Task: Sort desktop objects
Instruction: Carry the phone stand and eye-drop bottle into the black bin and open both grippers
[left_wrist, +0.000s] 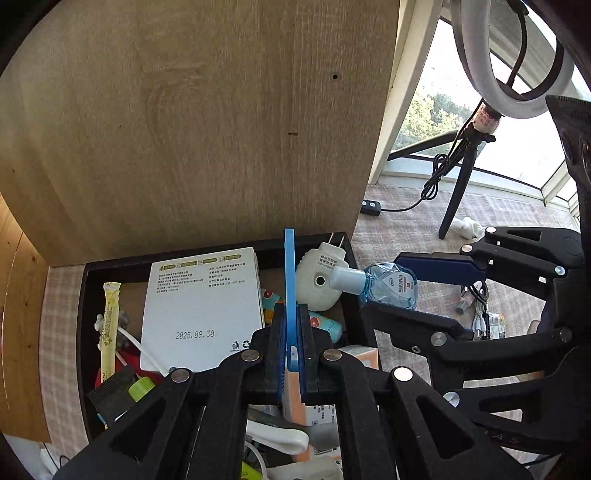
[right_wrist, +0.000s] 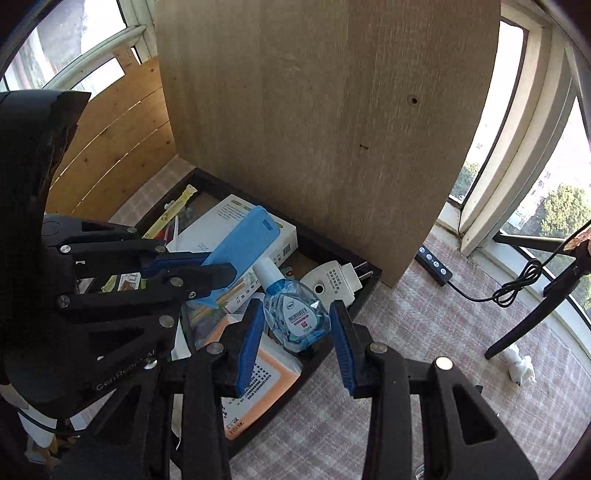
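Note:
My left gripper (left_wrist: 291, 314) is shut on a flat blue phone case (left_wrist: 290, 266), which I see edge-on pointing away from me. In the right wrist view the same case (right_wrist: 243, 236) sticks out of the left gripper (right_wrist: 218, 267) above a black tray (right_wrist: 332, 243). My right gripper (right_wrist: 297, 310) is shut on a clear blue eye-drop bottle (right_wrist: 295, 321) with a white cap, its blue pads pressed on both sides. In the left wrist view the bottle (left_wrist: 395, 291) and the right gripper (left_wrist: 380, 284) hang over the tray's right rim (left_wrist: 351, 306).
The tray holds a white box (left_wrist: 199, 306), a yellow sachet (left_wrist: 109, 325), a white plug-in device (left_wrist: 317, 280) and an orange-white box (right_wrist: 269, 373). An upright wooden board (right_wrist: 314, 129) stands right behind it. A power strip (right_wrist: 434, 266), a tripod leg (right_wrist: 528, 321) and crumpled tissue (right_wrist: 521, 367) lie to the right.

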